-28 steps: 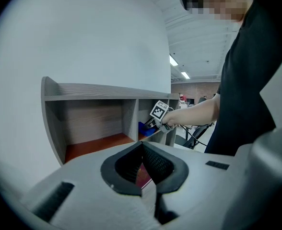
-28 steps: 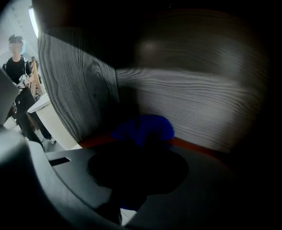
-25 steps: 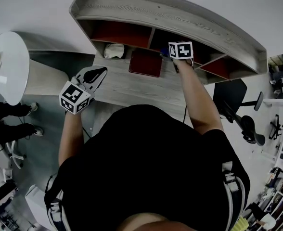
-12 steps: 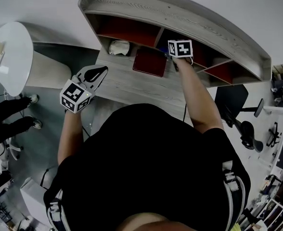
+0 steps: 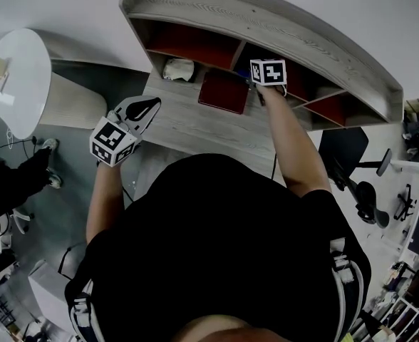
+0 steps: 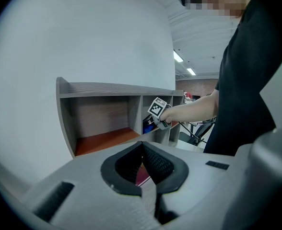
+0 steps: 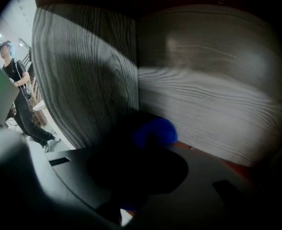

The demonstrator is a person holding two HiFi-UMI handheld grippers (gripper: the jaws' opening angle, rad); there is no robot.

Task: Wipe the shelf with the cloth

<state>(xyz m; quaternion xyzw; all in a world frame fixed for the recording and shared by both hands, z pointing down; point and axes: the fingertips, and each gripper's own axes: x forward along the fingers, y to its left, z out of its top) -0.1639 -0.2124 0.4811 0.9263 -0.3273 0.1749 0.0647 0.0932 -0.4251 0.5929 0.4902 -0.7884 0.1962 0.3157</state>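
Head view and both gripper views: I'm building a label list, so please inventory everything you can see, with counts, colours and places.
shelf: 1, grey wood with red-brown compartment floors, back of desk
desk: 1, grey wood, under shelf
cloth: 1, blue, inside a middle compartment
flat item: 1, dark red, on desk before shelf
crumpled item: 1, white, at left compartment's mouth
round table: 1, white, far left
office chair: 1, black, right of desk
bystander: 1, dark clothes, left of desk
left gripper: 1, grey, shut and empty, by desk's left edge
right gripper: 1, grey, shut on cloth in the compartment
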